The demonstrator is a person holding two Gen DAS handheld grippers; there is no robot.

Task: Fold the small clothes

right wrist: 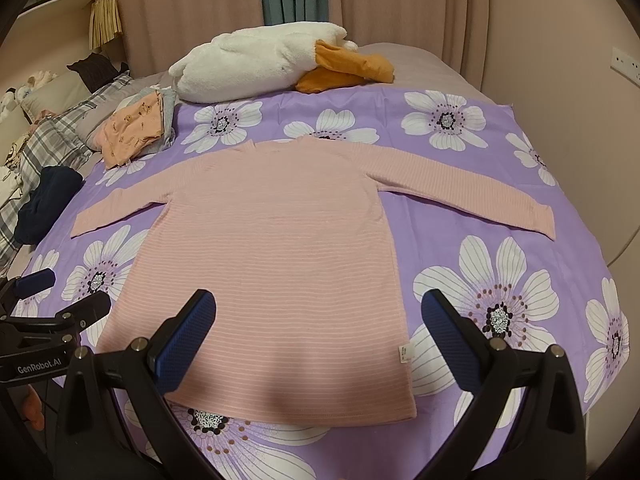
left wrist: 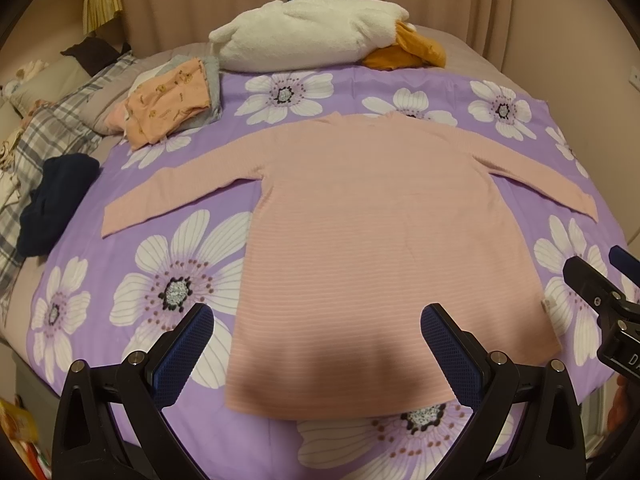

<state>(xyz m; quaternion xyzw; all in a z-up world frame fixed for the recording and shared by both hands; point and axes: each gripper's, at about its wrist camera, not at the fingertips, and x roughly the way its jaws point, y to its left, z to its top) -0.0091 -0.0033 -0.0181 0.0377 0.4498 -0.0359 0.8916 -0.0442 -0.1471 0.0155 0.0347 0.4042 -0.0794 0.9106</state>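
Observation:
A pink long-sleeved striped top point(left wrist: 372, 240) lies flat on the purple flowered sheet point(left wrist: 168, 264), hem toward me, both sleeves spread out to the sides. It also shows in the right wrist view point(right wrist: 272, 256). My left gripper point(left wrist: 318, 322) is open and empty, hovering above the hem's left part. My right gripper point(right wrist: 318, 308) is open and empty above the hem's right part, near the small side label point(right wrist: 404, 354). Each gripper shows at the edge of the other's view.
A stack of folded peach and grey clothes point(left wrist: 172, 100) lies at the sheet's far left corner. A white plush pillow point(left wrist: 308, 32) and an orange garment point(left wrist: 408, 50) lie at the far end. A dark navy garment point(left wrist: 52, 200) and plaid bedding point(left wrist: 48, 128) lie at left.

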